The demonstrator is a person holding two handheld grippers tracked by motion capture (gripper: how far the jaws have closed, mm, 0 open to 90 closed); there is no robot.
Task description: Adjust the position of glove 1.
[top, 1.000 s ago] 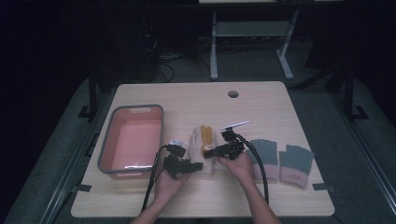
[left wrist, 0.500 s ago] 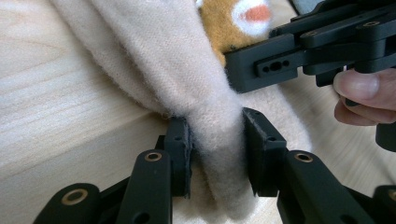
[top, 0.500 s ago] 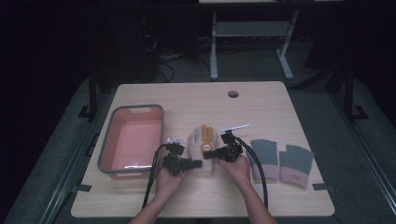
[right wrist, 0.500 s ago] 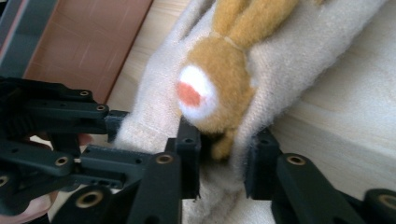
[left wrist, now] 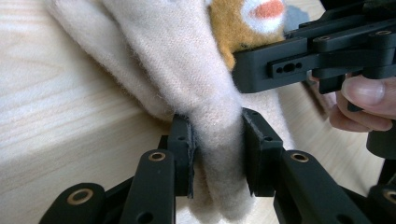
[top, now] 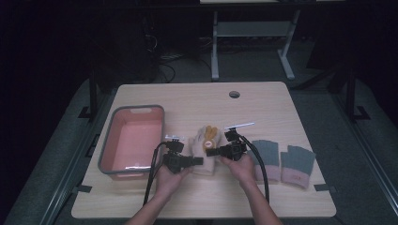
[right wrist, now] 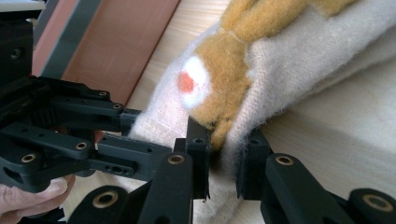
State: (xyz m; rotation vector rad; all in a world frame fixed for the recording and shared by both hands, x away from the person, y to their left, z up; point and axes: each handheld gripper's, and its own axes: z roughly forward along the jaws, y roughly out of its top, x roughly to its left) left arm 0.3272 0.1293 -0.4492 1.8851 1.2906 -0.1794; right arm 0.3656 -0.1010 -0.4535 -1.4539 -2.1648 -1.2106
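inspector: item under inspection is a cream knitted glove (top: 202,149) with an orange-brown patch, lying flat on the table (top: 197,101) between the two tools.

assistant: state of the left gripper (left wrist: 217,149)?

inspector: jaws closed most of the way onto a fold of cream knit; the fabric bulges between the pads and hangs out below them. the right gripper (right wrist: 227,158) is likewise nearly closed, pinching the glove's edge just under the orange-brown patch, straight ahead of its jaws.

assistant: surroundings?

inspector: pink tray (top: 133,140) beyond the left tool's outer side, grey-rimmed, nothing in it that i can see. two grey gloves (top: 284,160) lie on the table outside the right hand.

assistant: handling judgement?

inspector: soft, light, limp, fuzzy. it should drape and stretch rather than hold shape, and a shallow pinch could slip off the nap. best hold is a deep bite on a doubled fold or the cuff, one tool at each end.
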